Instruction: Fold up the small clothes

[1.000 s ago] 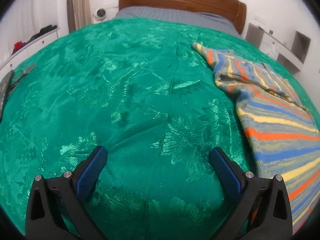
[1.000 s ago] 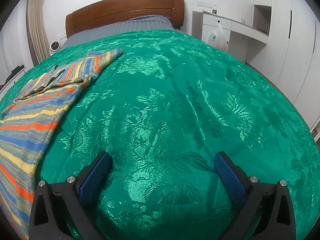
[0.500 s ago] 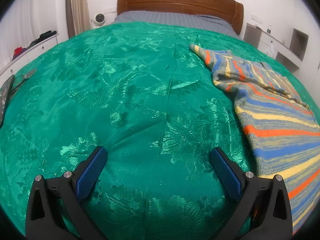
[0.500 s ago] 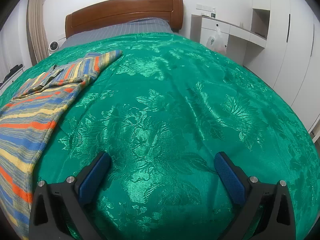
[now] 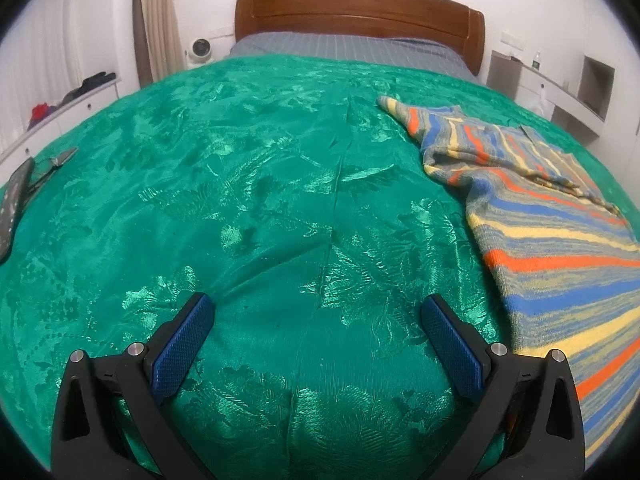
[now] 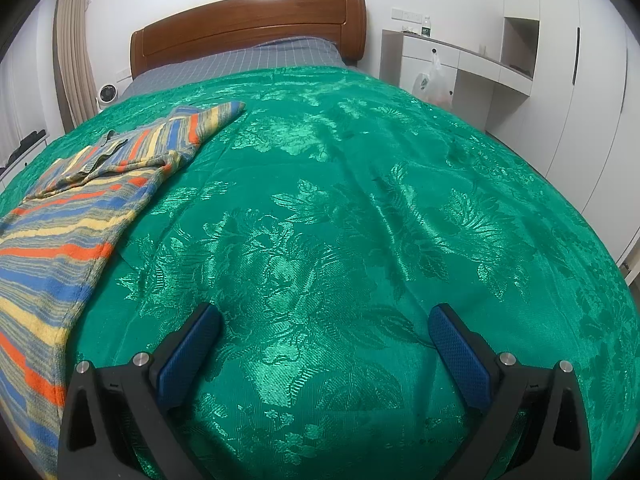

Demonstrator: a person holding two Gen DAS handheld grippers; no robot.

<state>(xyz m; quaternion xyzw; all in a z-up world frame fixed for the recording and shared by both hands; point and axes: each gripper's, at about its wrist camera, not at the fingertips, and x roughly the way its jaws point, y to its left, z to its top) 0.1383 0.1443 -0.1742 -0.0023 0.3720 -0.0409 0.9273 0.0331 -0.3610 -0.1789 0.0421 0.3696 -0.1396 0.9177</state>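
A bed fills both wrist views, covered by a shiny green spread (image 5: 280, 200) with a woven leaf pattern. A brown wooden headboard (image 5: 360, 8) stands at the far end, with a strip of grey sheet (image 5: 348, 46) below it.

A striped sweater (image 5: 552, 248) in blue, orange, yellow and grey lies flat on the spread. In the left wrist view it lies to the right of the jaws and runs from beside the right finger away toward the headboard, one sleeve pointing to the far middle of the bed. In the right wrist view the same sweater (image 6: 60, 232) lies to the left of the jaws, its near edge just beside the left finger but not between the fingers.

The left gripper (image 5: 316, 336) hangs over bare green cloth, its blue-padded jaws spread wide and holding nothing. The right gripper (image 6: 324, 344) does the same, jaws wide apart over bare spread.

Far left of the left jaws, a dark remote (image 5: 12, 208) lies at the bed's edge. A small white fan (image 5: 199, 48) stands beside the headboard.
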